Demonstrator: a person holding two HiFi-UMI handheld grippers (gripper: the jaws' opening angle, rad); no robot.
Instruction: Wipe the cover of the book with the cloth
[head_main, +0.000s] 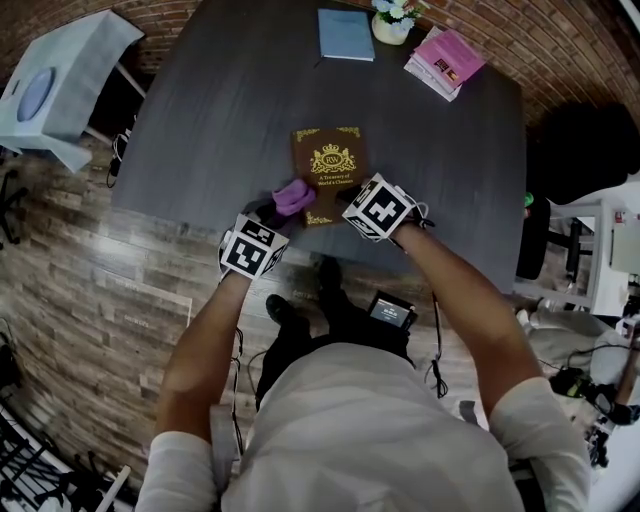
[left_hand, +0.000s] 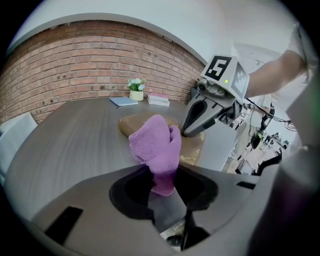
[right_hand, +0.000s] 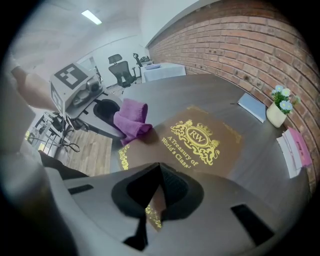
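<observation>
Nearest the head view, the person's light shirt (head_main: 370, 430) is seen, with both bare forearms stretched forward to the near edge of a broad dark grey surface (head_main: 220, 110), which is backed by a brick wall. A brown book (head_main: 330, 165) with a gilt crest and corner ornaments is laid flat on the surface near that edge, cover up. The right gripper (right_hand: 159, 192) is set down on the near right part of the cover, its fingers clenched together with nothing between them. The left gripper (left_hand: 162, 175) is held at the book's near left corner, its fingers grasping a purple cloth (left_hand: 156, 145). The cloth is bunched and is pressed where the cover's left edge meets the surface. At the far side, well apart from the book, a light blue notebook (head_main: 346, 34), a stack of pink books (head_main: 445, 60) and a small pot of flowers (head_main: 392, 22) are placed.
</observation>
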